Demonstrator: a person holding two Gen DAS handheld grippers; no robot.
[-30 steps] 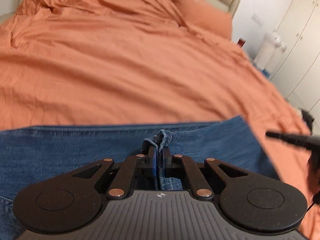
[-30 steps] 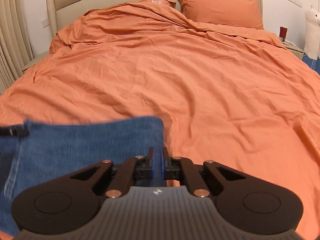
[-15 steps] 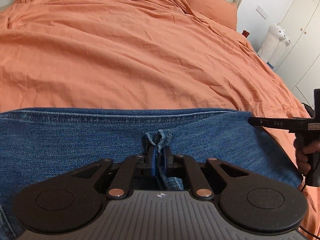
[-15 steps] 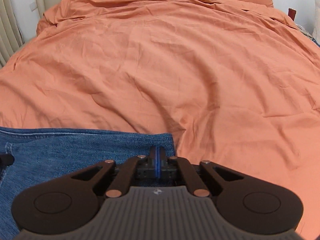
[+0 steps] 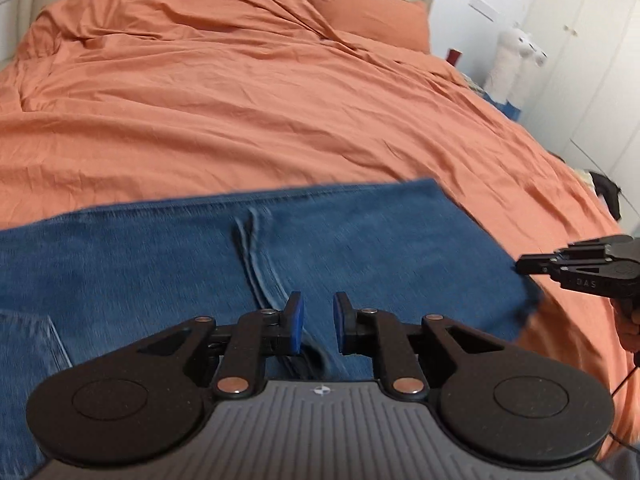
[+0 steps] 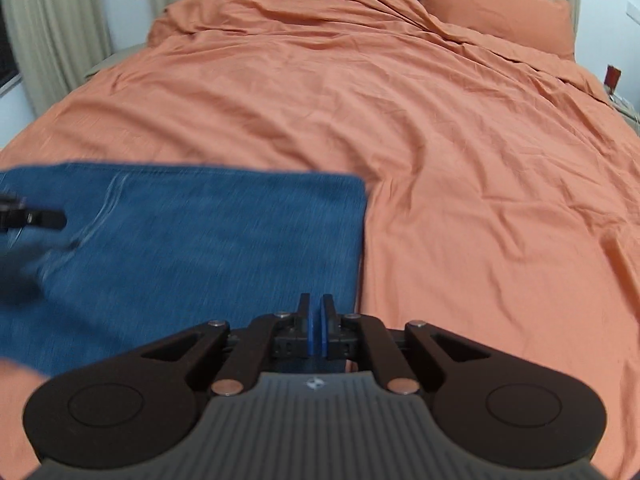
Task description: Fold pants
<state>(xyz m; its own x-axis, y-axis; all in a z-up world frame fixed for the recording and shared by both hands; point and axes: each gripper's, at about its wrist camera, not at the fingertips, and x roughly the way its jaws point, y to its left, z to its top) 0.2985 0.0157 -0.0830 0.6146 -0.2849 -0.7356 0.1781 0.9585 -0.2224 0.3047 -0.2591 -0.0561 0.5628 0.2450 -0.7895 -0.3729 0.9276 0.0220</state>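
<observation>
The blue denim pants (image 5: 360,240) lie flat near the foot of the bed, on the rumpled orange cotton bedsheet (image 5: 240,112), spread as a broad band with a straight far edge and a squared corner toward the right; a raised seam runs down the middle of the cloth, and a frayed hem shows at the right end in the left wrist view. The left gripper (image 5: 318,322) hangs just above the seam with its jaws opening, a clear gap between the blue pads and no cloth pinched in it. The right gripper (image 6: 316,330) sits over the right-hand edge of the denim, pads pressed together; whether a thin bit of fabric is caught between them I cannot tell. Judging from the neat layered shape, at least one fold looks laid down and is being let go, while a further fold to make the bundle compact probably remains. Beyond the sheet, an orange pillow (image 5: 360,12) rests against the beige headboard, and a white plush toy (image 5: 516,60) stands beside the bed
</observation>
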